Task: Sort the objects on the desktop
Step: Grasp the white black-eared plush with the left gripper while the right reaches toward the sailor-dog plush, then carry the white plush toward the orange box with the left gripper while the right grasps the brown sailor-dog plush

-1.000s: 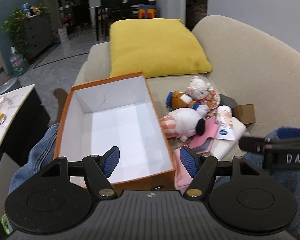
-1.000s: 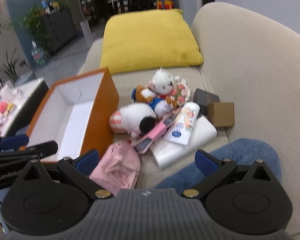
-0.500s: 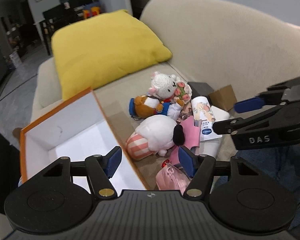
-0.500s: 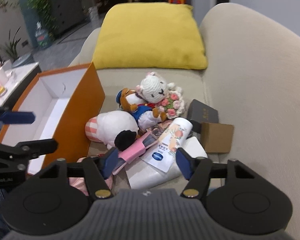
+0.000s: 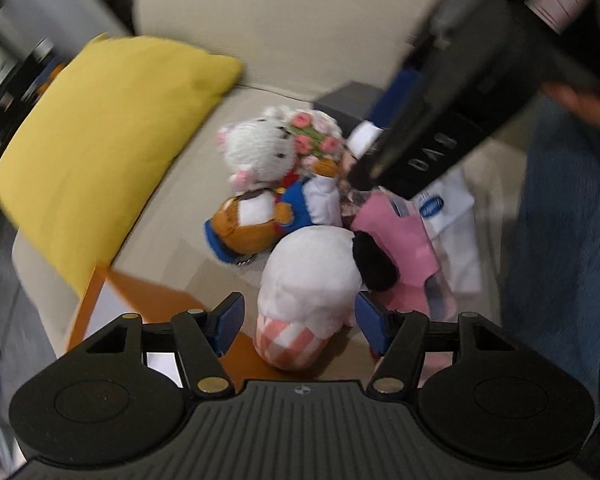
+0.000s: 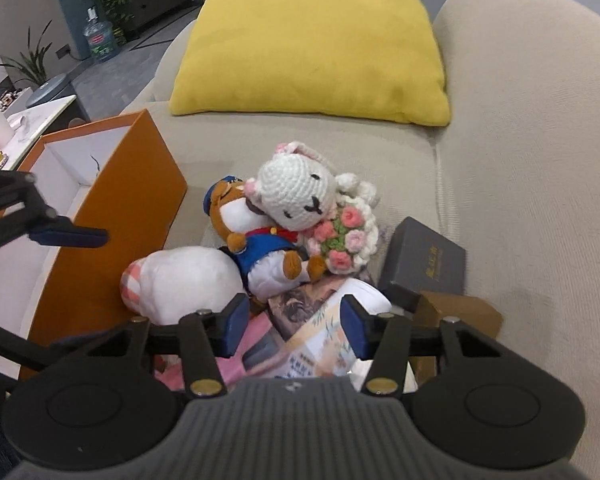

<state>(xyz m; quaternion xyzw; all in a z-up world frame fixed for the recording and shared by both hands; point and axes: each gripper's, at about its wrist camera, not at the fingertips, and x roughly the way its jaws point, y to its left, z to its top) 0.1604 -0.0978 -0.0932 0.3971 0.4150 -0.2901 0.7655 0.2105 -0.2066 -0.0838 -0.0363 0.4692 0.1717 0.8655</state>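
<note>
The left gripper (image 5: 300, 322) is held wide, and the round white plush toy with a pink checked bottom (image 5: 310, 300) is seen between its blue pads (image 5: 228, 324). The pads are not pressed on the toy; a gap can be seen on the left side. The right gripper (image 6: 294, 326) is half wide and its jaws are closing. A white tube with flower pictures (image 6: 320, 344) and a pink flat thing (image 6: 256, 340) are seen between its pads, but a firm hold cannot be told.

The white plush toy is used as the landmark. Just left of it, the orange cardboard box with a white inside (image 6: 112, 216) is stood open on the beige fabric sofa (image 6: 520, 160). Just behind the toy, a brown plush toy in a blue coat (image 6: 260, 248) is laid, touching it. Behind that one, a white knitted bunny with a bunch of pink knitted flowers (image 6: 300, 192) is leaned. To the right of the toy, past the tube, a dark grey flat box (image 6: 424, 256) and a small brown cardboard box (image 6: 460, 312) are set side by side. Far behind the toy, a big yellow square pillow (image 6: 312, 40) is rested against the sofa.
</note>
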